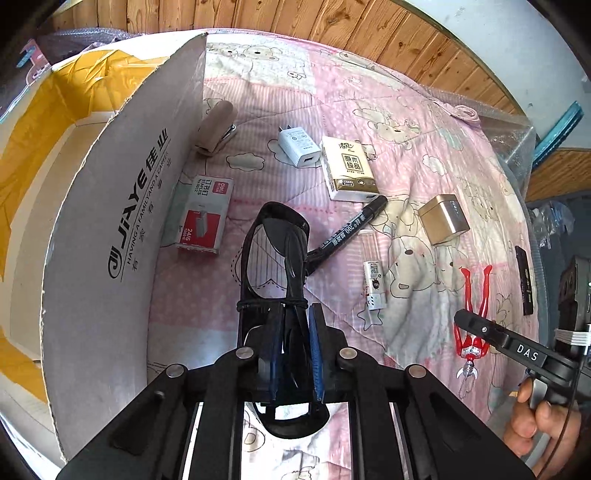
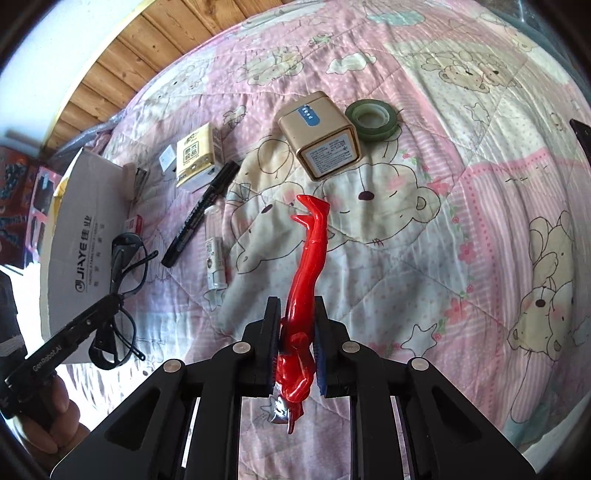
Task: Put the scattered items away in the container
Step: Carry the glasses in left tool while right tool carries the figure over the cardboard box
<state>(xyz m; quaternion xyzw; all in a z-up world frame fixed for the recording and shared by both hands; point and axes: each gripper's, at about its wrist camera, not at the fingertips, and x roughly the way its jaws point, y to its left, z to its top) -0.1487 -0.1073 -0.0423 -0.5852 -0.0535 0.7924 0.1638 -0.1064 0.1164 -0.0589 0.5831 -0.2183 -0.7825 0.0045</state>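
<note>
Glossy red plastic figure (image 2: 303, 295), brushed gold metal tin (image 2: 319, 142), matt cardboard box (image 1: 110, 206), quilted cloth bedspread (image 2: 443, 240).

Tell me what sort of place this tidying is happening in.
Probably a bedroom at home: the items lie on a soft quilted bedspread printed with cartoon bears, with wood panelling behind it. A cardboard box stands on the bedspread among small household clutter such as a phone charger.
</note>
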